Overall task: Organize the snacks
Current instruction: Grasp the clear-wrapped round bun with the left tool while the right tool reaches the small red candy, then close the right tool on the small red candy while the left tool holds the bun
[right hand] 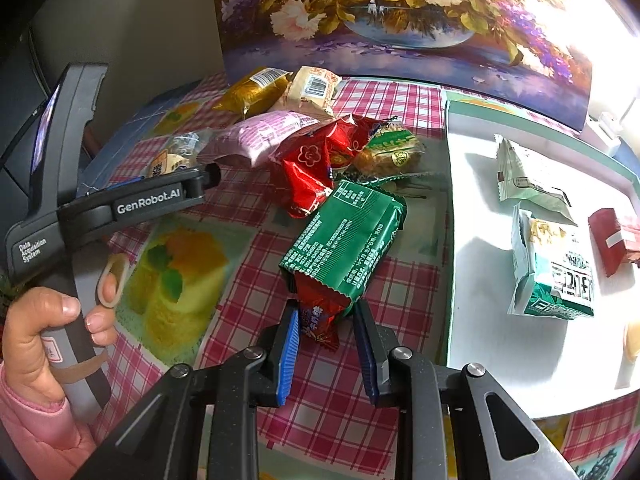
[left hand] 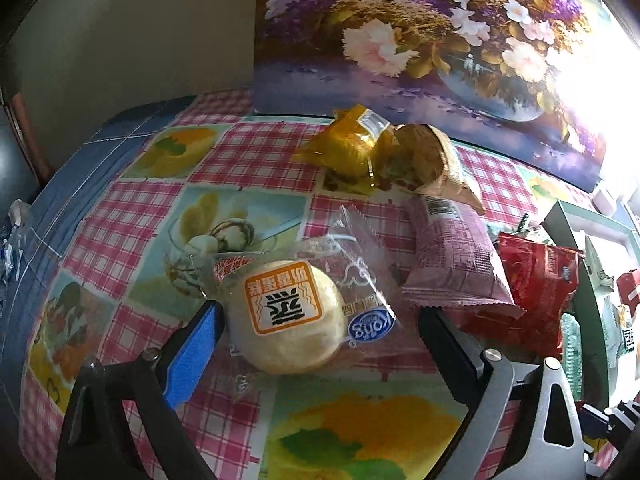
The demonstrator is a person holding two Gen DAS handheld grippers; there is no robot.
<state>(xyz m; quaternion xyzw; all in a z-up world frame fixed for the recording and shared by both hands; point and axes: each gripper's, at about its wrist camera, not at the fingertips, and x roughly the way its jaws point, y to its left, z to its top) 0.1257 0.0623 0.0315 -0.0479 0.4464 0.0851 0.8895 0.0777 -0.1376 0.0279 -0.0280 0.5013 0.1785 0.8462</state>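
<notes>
My left gripper [left hand: 320, 312] is open around a round pale cake in a clear wrapper [left hand: 288, 316] lying on the checked tablecloth. A pink packet [left hand: 456, 260], a red packet [left hand: 540, 280] and gold packets [left hand: 352, 148] lie beyond it. My right gripper [right hand: 326, 316] is part-open with a small red candy wrapper [right hand: 320, 320] between its fingers and the end of a green packet [right hand: 348, 236] just ahead. I cannot tell whether the pads touch the wrapper. The left gripper also shows in the right wrist view [right hand: 212, 172].
A white tray with a green rim [right hand: 452, 216] on the right holds several packets [right hand: 556, 276]. A floral painting [right hand: 400, 12] stands along the back of the table. A red packet [right hand: 316, 168] and a wrapped biscuit [right hand: 392, 152] lie mid-table.
</notes>
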